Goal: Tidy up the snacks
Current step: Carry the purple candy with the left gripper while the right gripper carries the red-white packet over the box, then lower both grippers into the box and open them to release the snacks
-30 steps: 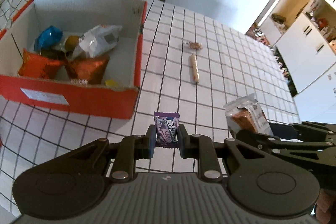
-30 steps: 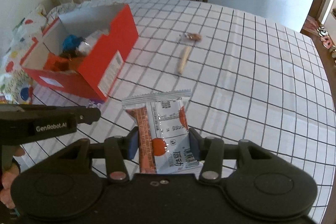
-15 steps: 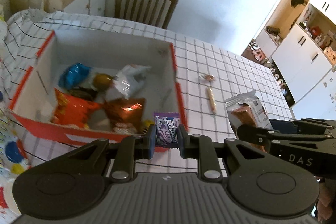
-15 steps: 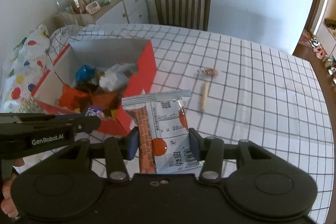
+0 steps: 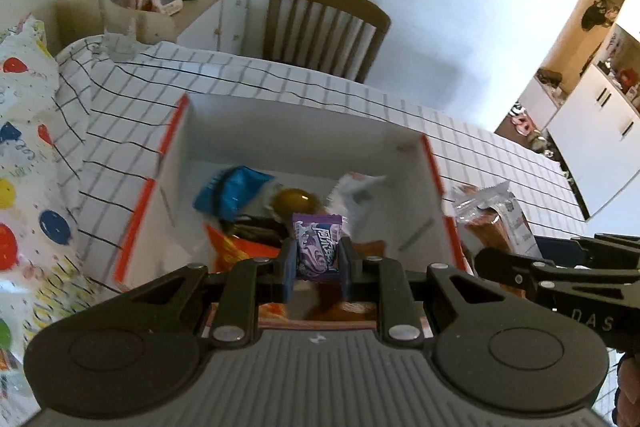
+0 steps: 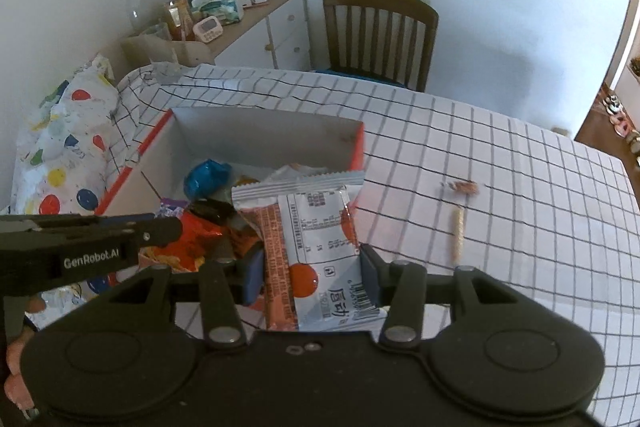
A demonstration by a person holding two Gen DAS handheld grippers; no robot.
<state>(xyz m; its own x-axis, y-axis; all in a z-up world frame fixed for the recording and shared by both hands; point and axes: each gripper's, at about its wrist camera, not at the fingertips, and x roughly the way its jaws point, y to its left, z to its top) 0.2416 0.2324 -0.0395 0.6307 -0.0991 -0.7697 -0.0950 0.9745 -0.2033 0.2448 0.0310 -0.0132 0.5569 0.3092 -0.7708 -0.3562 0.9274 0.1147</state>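
Observation:
My left gripper [image 5: 318,259] is shut on a small purple candy packet [image 5: 318,243] and hangs above the open red cardboard box [image 5: 434,175]. Inside the box lie a blue packet [image 5: 232,193], an orange packet [image 5: 236,249], a silvery packet [image 5: 356,191] and a round brown snack [image 5: 294,201]. My right gripper [image 6: 312,277] is shut on a silver and orange snack bar packet [image 6: 308,247], held over the near right corner of the red box [image 6: 358,151]. The left gripper's side [image 6: 80,251] shows at the left of the right wrist view.
A thin stick snack [image 6: 457,233] and a small wrapped candy [image 6: 462,186] lie on the checked tablecloth [image 6: 520,187] right of the box. A balloon-print bag [image 5: 24,147] sits left of it. A wooden chair [image 6: 378,35] and a cluttered sideboard [image 6: 248,23] stand behind the table.
Both grippers have travelled left and upward from the bare tablecloth to above the red box, each keeping its packet. The stick snack and candy now lie off to the right.

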